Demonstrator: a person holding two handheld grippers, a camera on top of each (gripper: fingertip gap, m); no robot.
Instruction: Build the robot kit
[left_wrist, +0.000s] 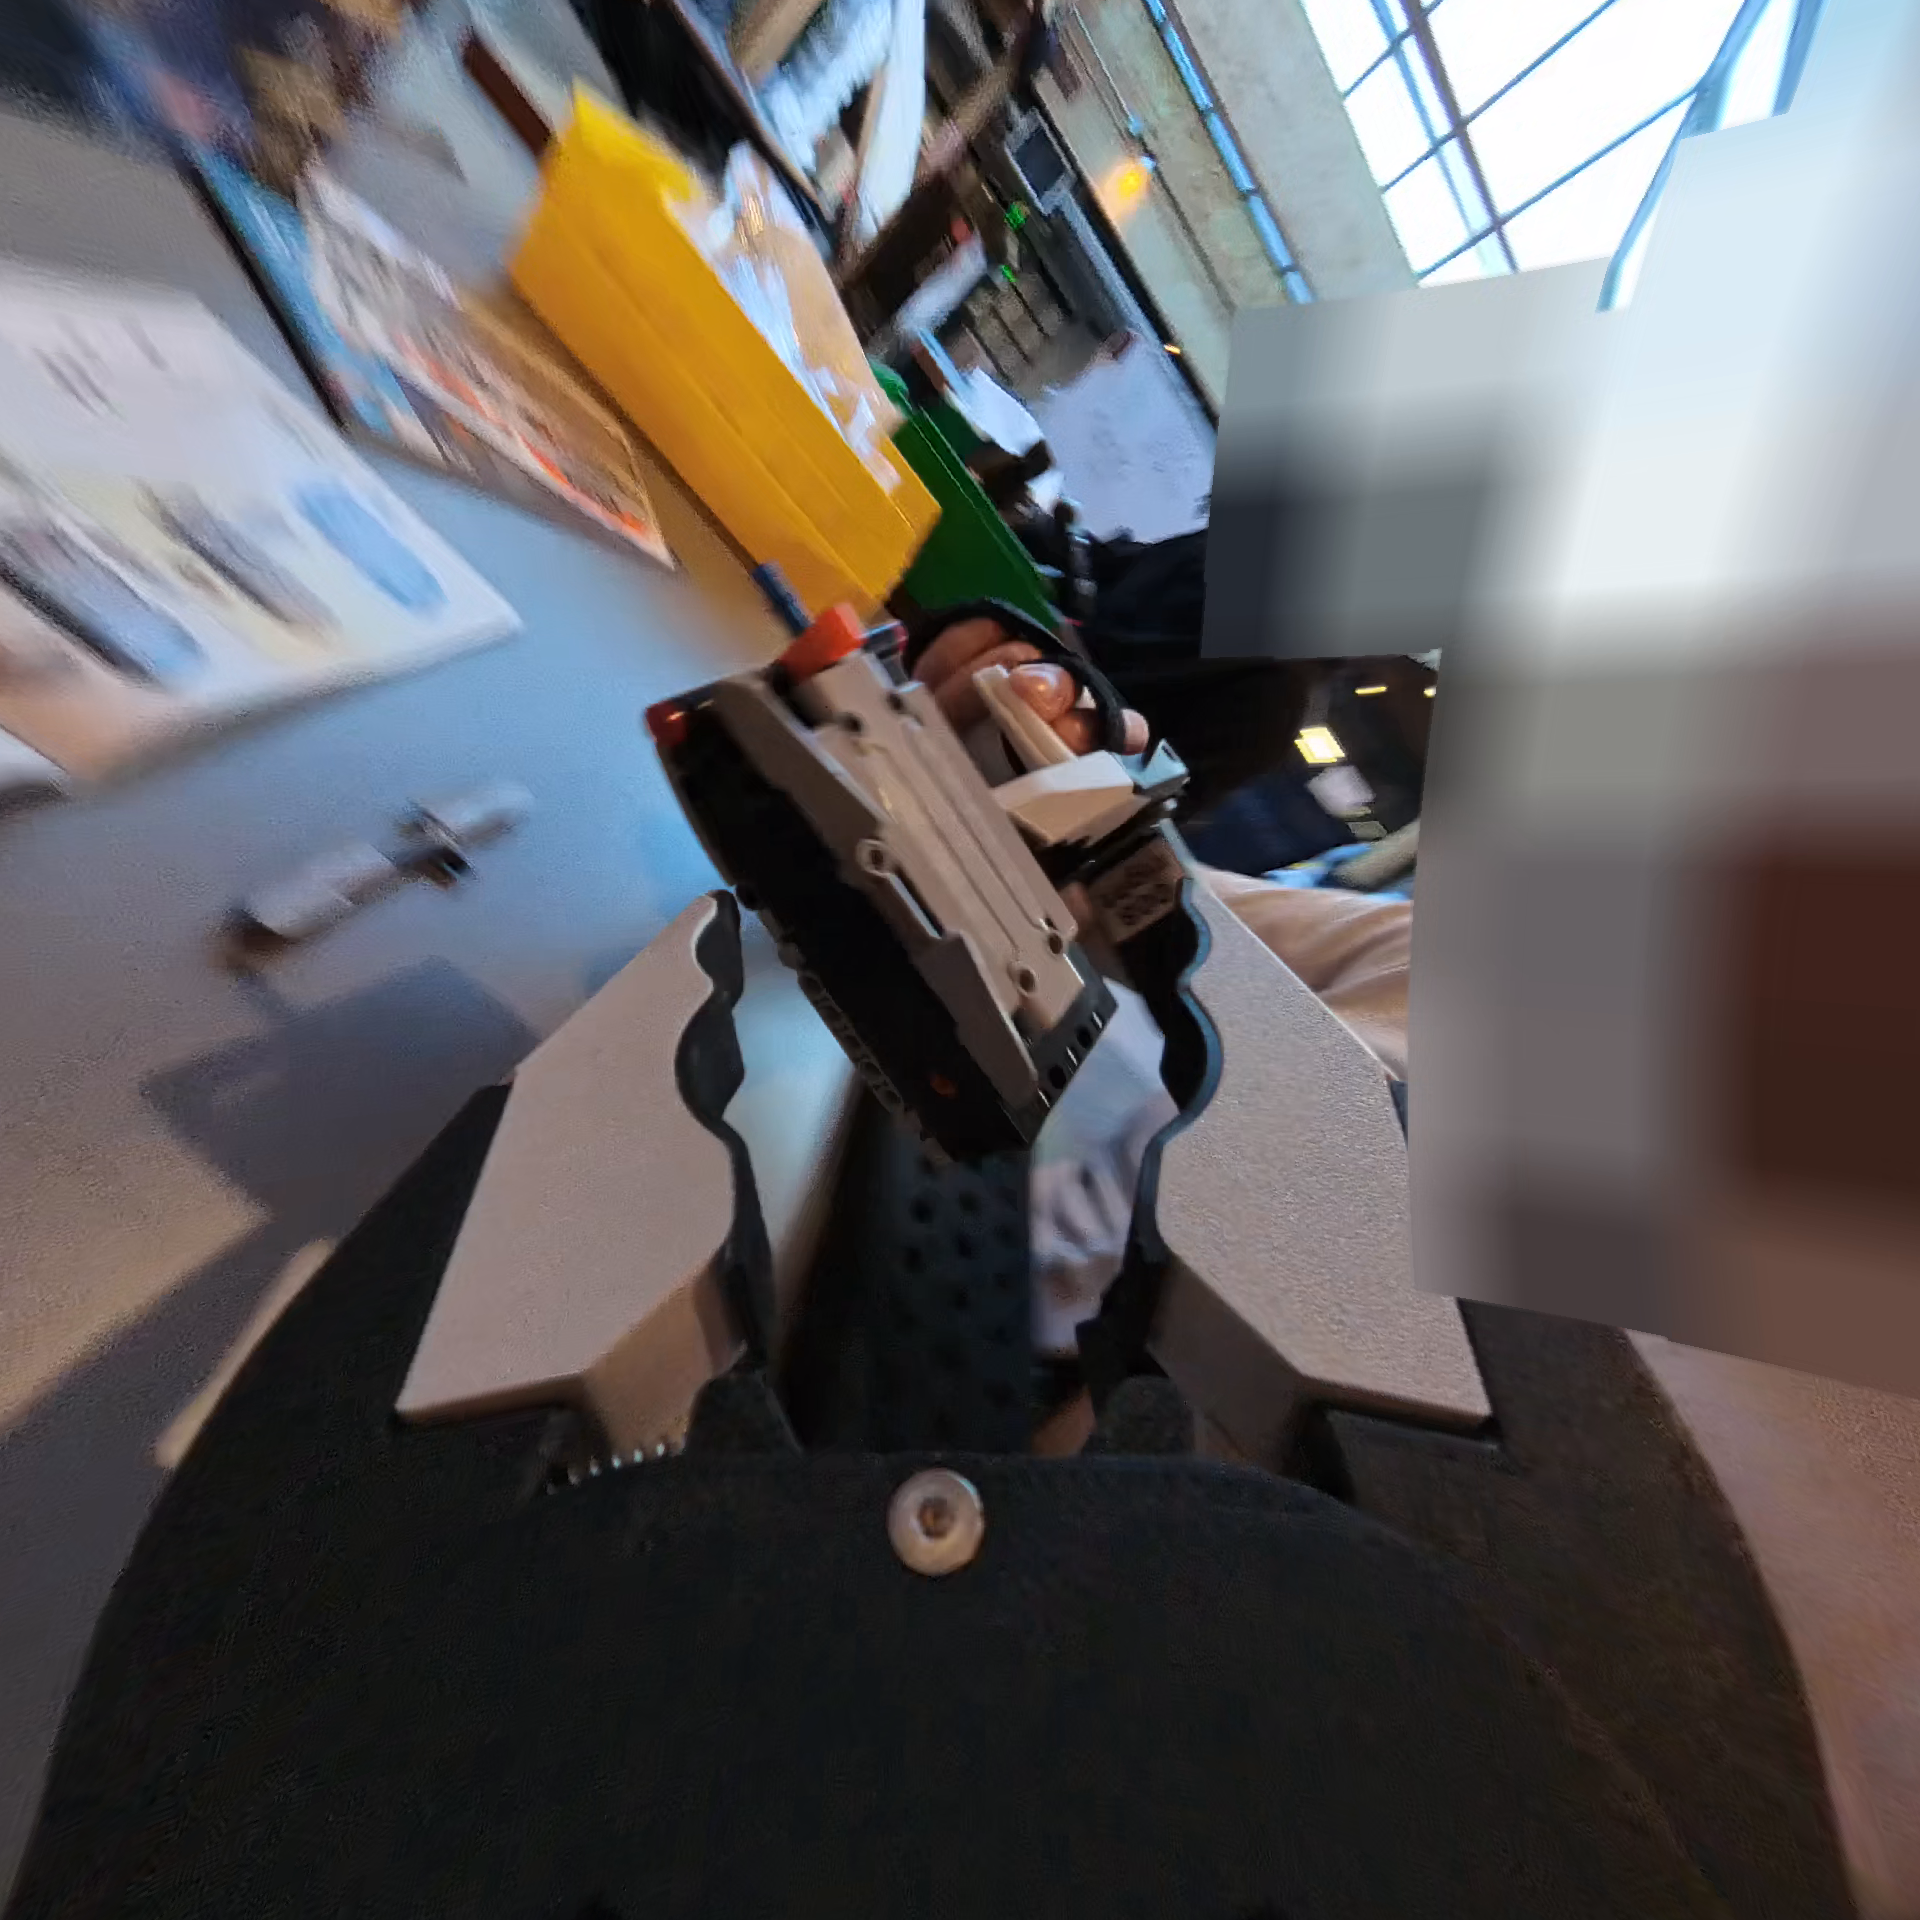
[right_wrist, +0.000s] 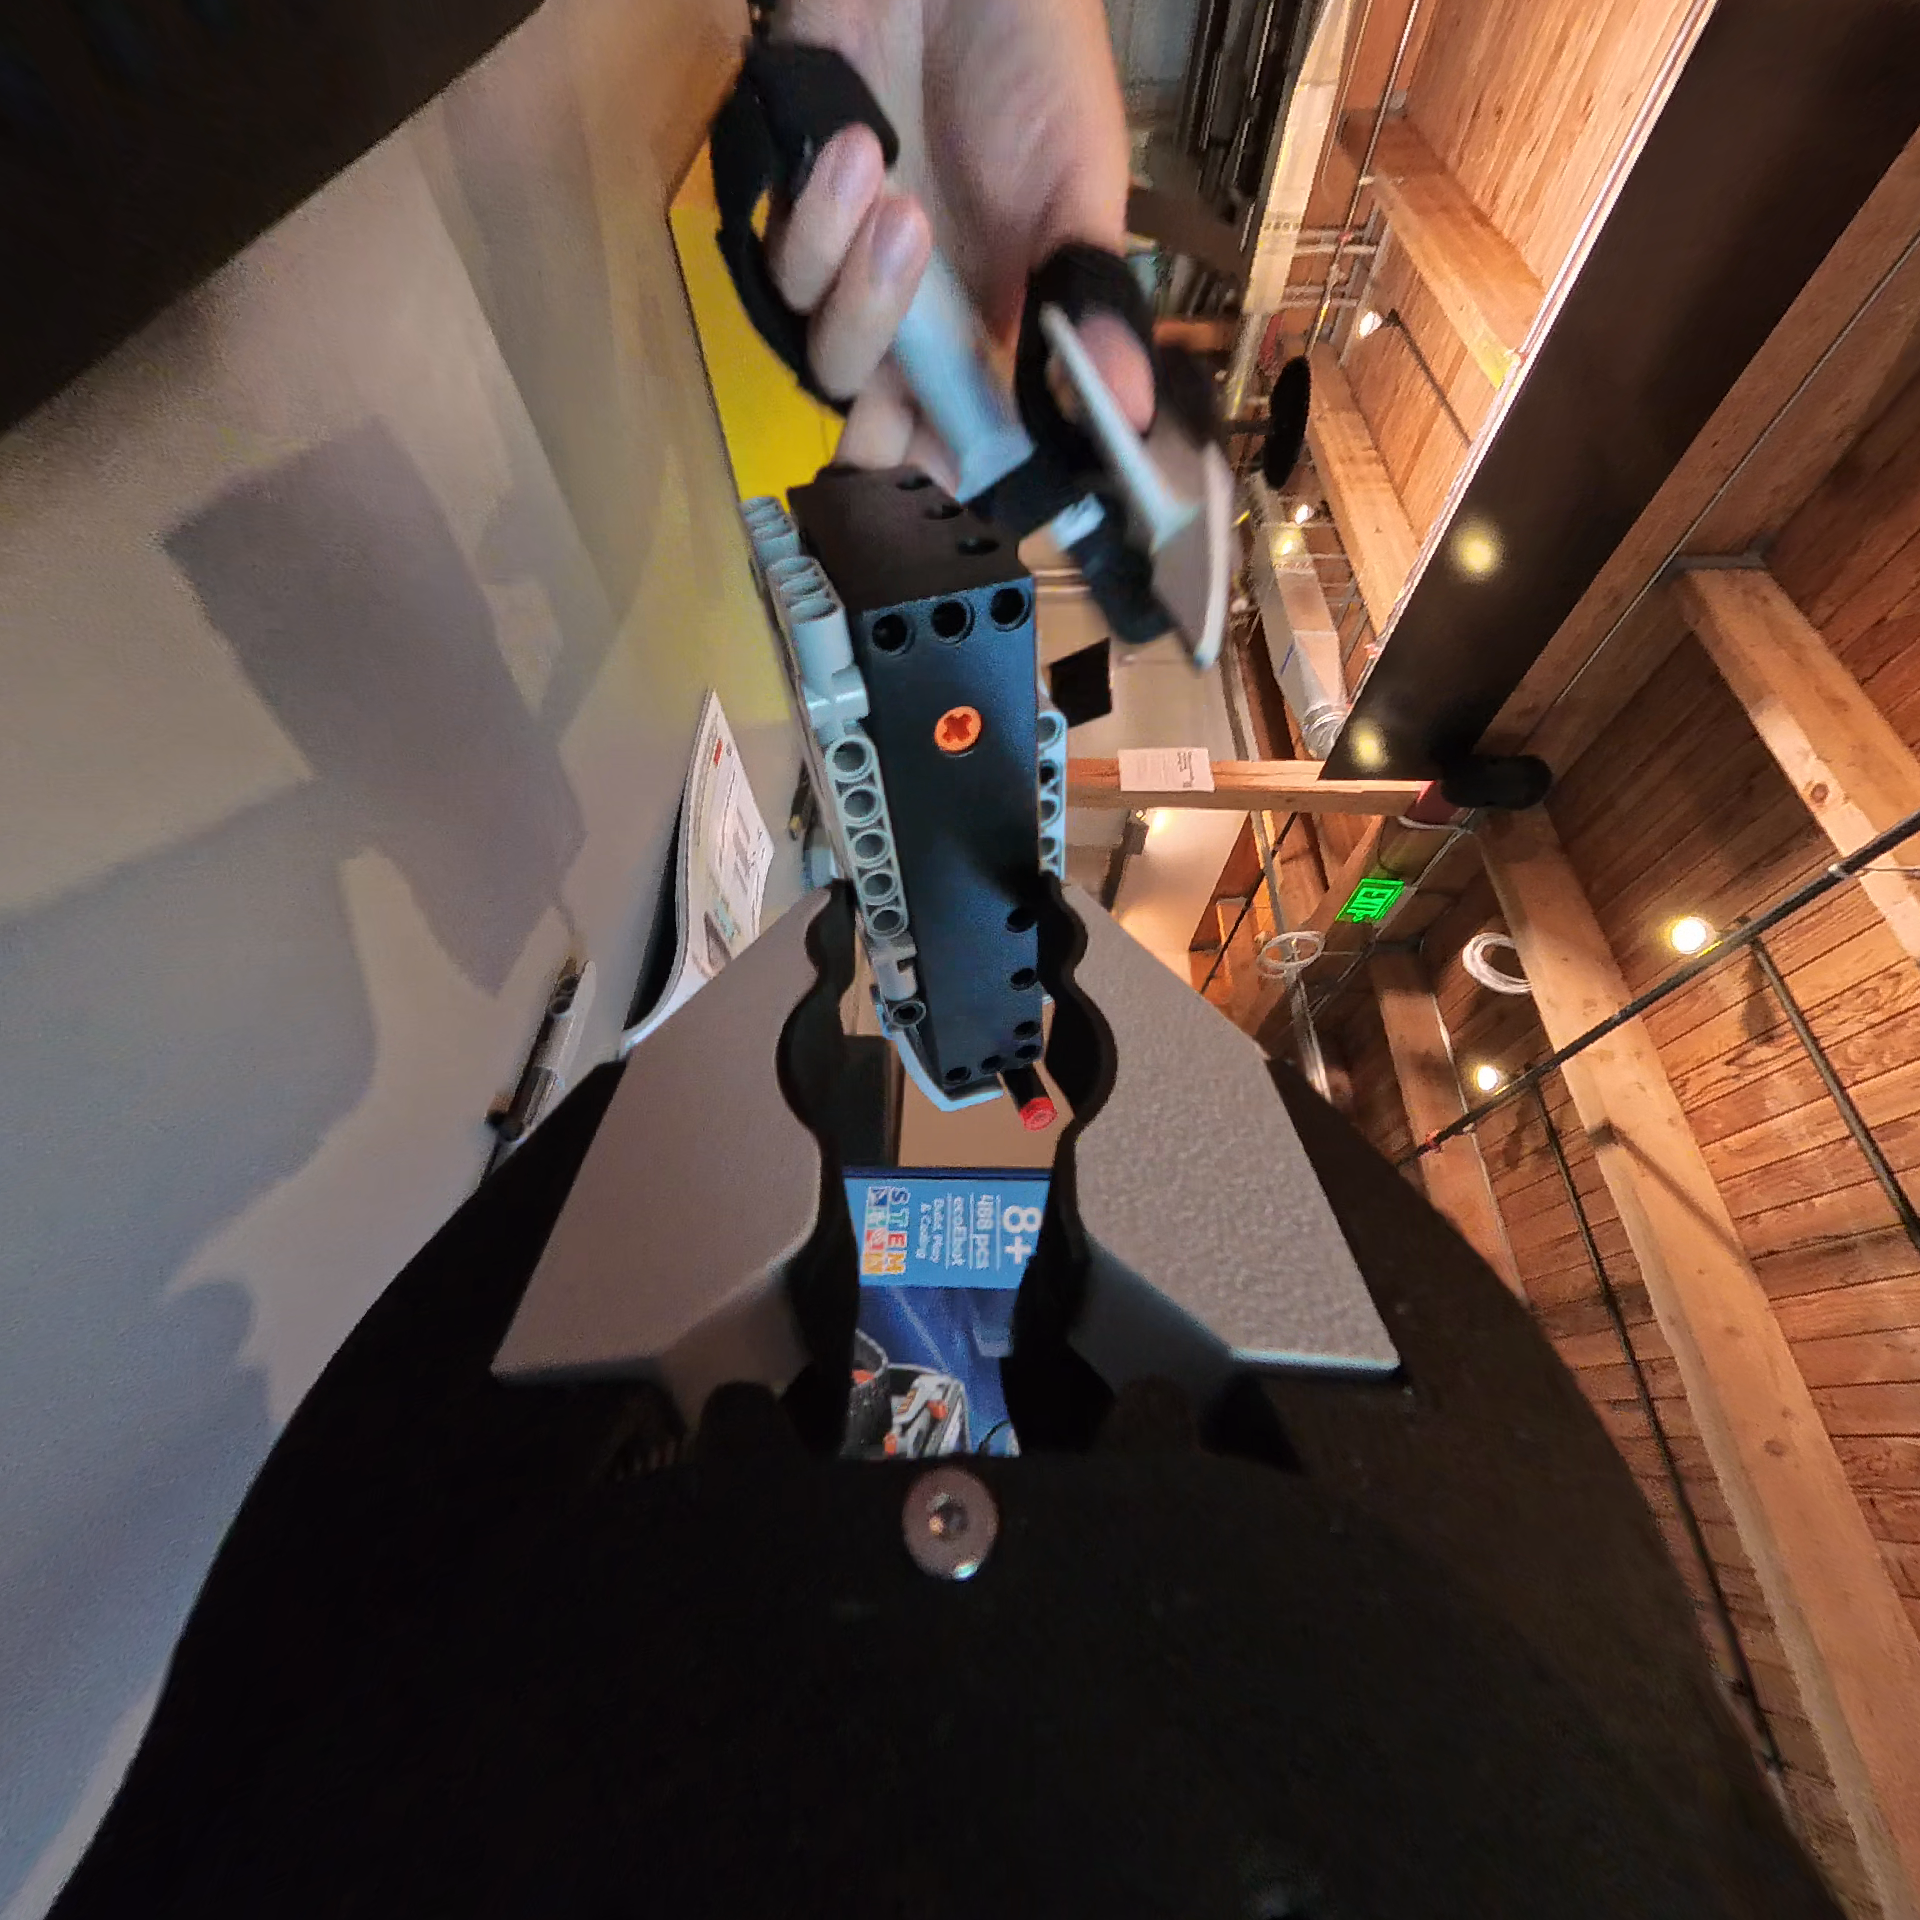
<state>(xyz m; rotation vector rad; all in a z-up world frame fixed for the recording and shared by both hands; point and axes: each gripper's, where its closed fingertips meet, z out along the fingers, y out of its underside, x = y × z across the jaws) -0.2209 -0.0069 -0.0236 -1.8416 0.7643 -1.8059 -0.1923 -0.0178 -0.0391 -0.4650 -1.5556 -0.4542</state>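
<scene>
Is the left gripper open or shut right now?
Open: the left gripper has its fingers wide apart, with the black and grey brick assembly between their tips.

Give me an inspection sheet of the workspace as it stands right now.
Surface: pale grey tabletop, steeply tilted in the left wrist view.
Things in hand: black and grey building-block assembly, lifted off the table.
Clutter: yellow bin, green bin behind it, printed booklet, small grey part lying loose, blue box.
Grippers: left gripper open, fingers either side of the assembly with a gap showing; right gripper looks closed on the assembly; a strapped hand lies beyond it.
Cables: nothing seen.
Surroundings: window, timber wall, green lit sign.
</scene>
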